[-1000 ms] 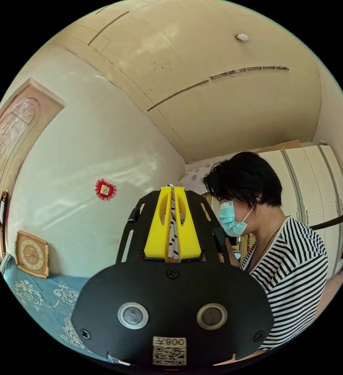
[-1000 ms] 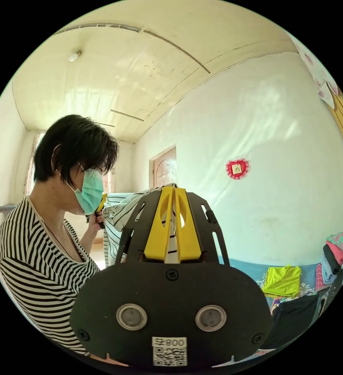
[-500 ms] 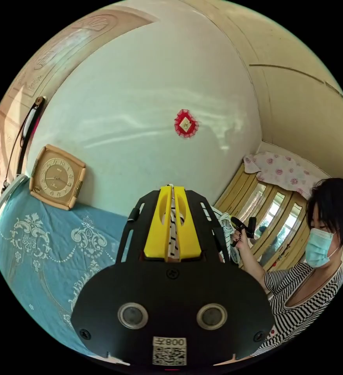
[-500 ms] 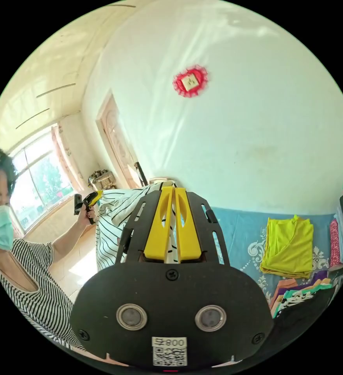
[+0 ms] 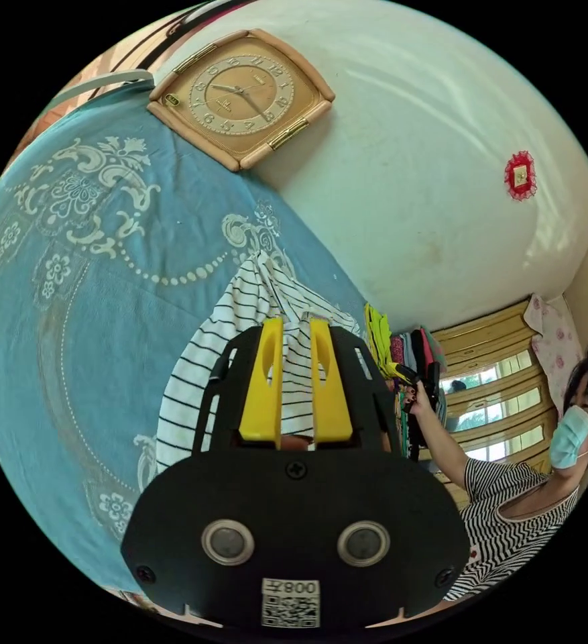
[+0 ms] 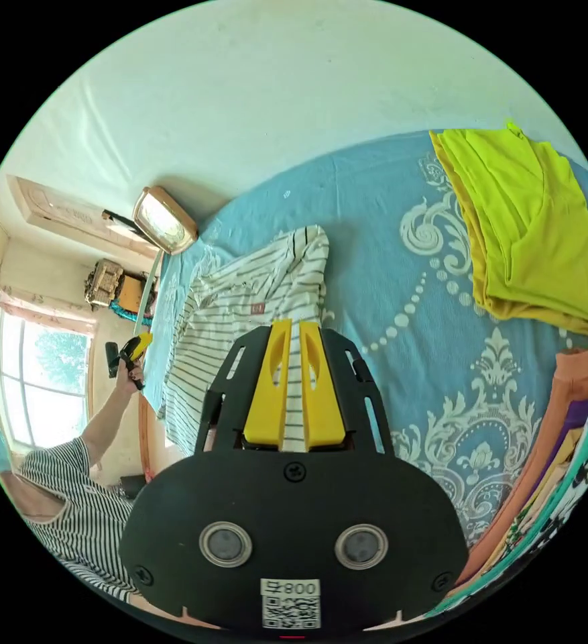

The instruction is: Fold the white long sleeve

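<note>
- Bed (image 6: 401, 194): a blue patterned cover carries everything; a folded yellow top (image 6: 542, 228) lies near one edge.
- Striped shirt (image 6: 253, 302): spread on the cover toward the wall edge, thin and floppy; probably light, best pinched at hems or shoulders.
- Left tool (image 5: 296, 335): jaws parted around the cloth.
- Right tool (image 6: 290, 335): jaws nearly closed, pinching shirt fabric.

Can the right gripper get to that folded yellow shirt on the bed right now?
Probably not yet: the right gripper looks shut on the striped shirt; the blue bedcover toward the yellow shirt lies bare.
</note>
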### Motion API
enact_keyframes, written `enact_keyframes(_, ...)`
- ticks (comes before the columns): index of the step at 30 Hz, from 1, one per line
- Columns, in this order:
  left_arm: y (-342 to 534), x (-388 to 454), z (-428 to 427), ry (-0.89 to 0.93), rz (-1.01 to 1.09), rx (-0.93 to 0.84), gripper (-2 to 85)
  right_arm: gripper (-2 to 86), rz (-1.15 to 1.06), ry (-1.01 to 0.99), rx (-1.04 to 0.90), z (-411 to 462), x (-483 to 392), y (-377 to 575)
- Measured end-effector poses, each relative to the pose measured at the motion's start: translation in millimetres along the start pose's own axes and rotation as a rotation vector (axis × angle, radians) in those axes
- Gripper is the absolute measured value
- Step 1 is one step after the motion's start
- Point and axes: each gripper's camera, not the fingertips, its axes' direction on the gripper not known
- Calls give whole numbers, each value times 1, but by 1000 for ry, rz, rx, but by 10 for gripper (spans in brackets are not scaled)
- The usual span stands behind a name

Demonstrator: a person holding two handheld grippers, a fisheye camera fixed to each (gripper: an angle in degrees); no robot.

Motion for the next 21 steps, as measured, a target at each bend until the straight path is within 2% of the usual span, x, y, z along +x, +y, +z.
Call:
enact_keyframes(8, 169, -51, 0, -296, -25, -149, 102, 66, -34, 231, -211, 97, -43, 95)
enact_keyframes(10, 203, -57, 28, -384, -16, -234, 81, 53, -33, 339, -304, 143, -53, 102)
enact_keyframes(12, 221, -63, 53, -459, -33, -297, 54, 32, -24, 394, -289, 161, -60, 103)
enact_keyframes(16, 247, -61, 72, -525, -28, -341, 22, 7, -40, 387, -394, 184, -70, 97)
enact_keyframes(21, 262, -51, 10, -630, 3, -171, 22, 4, -13, 577, -288, 138, -64, 84)
